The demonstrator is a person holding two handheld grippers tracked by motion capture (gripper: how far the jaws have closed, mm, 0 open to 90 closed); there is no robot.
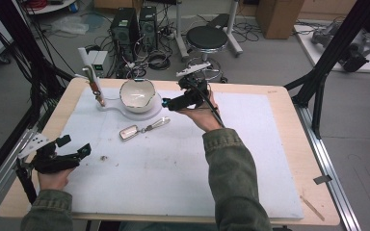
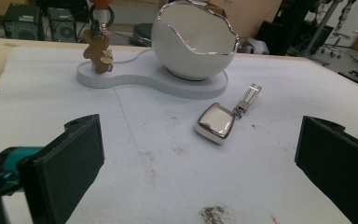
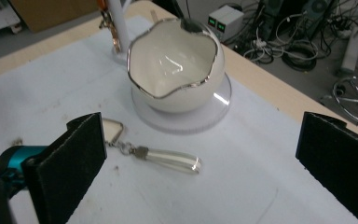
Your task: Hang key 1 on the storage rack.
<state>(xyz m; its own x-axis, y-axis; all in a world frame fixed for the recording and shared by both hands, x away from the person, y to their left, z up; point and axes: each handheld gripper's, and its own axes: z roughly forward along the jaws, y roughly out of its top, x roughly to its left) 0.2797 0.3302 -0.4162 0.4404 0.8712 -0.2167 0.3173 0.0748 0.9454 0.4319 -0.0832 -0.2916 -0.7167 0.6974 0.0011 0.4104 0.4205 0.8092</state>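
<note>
Your left gripper (image 1: pixel 75 146) nearest, low at table's (image 1: pixel 279 96) left edge, jaws spread, nothing held. Keychain (image 1: pixel 142 129) flat on white mat (image 1: pixel 250 159), mid-table. Beyond it, your right gripper (image 1: pixel 166 102) released, just beside white bowl (image 1: pixel 137 94) on stand (image 1: pixel 125 111).

White bowl (image 3: pixel 175 70) with silver rim; silver keychain (image 2: pixel 216 122); white mat (image 1: pixel 173 163) on tan table (image 1: pixel 313 144); olive-green sleeves (image 1: pixel 233 168).
</note>
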